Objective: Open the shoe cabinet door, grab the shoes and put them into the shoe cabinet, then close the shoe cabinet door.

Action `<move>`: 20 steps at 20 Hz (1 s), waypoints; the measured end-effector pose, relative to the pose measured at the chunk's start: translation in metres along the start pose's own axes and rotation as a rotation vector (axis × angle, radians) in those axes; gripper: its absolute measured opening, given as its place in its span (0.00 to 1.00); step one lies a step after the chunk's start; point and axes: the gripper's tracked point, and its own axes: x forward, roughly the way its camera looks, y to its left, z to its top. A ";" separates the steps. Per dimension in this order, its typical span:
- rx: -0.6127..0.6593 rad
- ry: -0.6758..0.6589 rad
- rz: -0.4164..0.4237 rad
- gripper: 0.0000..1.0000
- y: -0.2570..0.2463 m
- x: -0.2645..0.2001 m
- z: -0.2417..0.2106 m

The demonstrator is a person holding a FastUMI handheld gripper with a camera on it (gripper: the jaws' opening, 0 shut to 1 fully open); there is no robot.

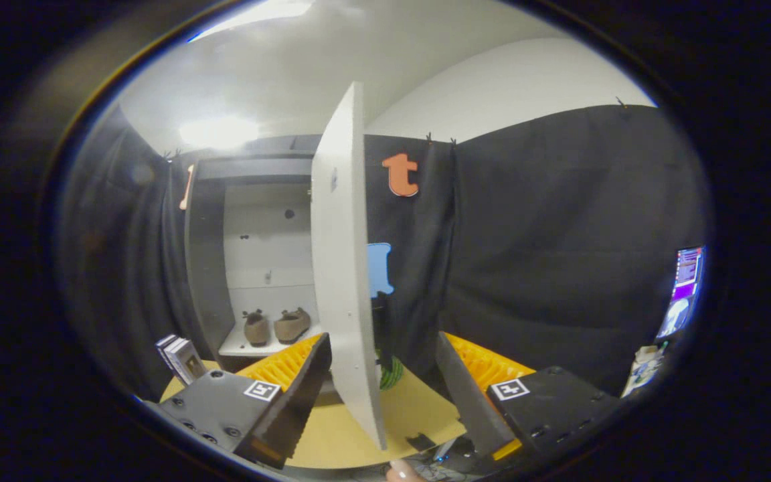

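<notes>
Claw (380,375) spread, door (345,268) edge between fingers; shoes (277,326) inside cabinet (251,221).

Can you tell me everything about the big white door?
The shoe cabinet door is a flat, tall, white panel that looks like painted board, with a few small dots along its face. It stands wide open, swung out edge-on toward the camera. Its lower end sits between the open gripper fingers, with a gap on each side. Beyond it on the cabinet's shelf lie the brown shoes.
</notes>
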 end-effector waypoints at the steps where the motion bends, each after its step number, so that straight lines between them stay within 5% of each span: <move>1: 0.005 -0.001 0.016 0.96 -0.014 0.013 0.002; 6: 0.021 0.017 0.113 0.95 -0.057 0.100 -0.001; 11: 0.042 0.077 0.252 0.95 -0.041 0.183 -0.025; 20: 0.049 0.103 0.405 0.95 0.004 0.225 -0.040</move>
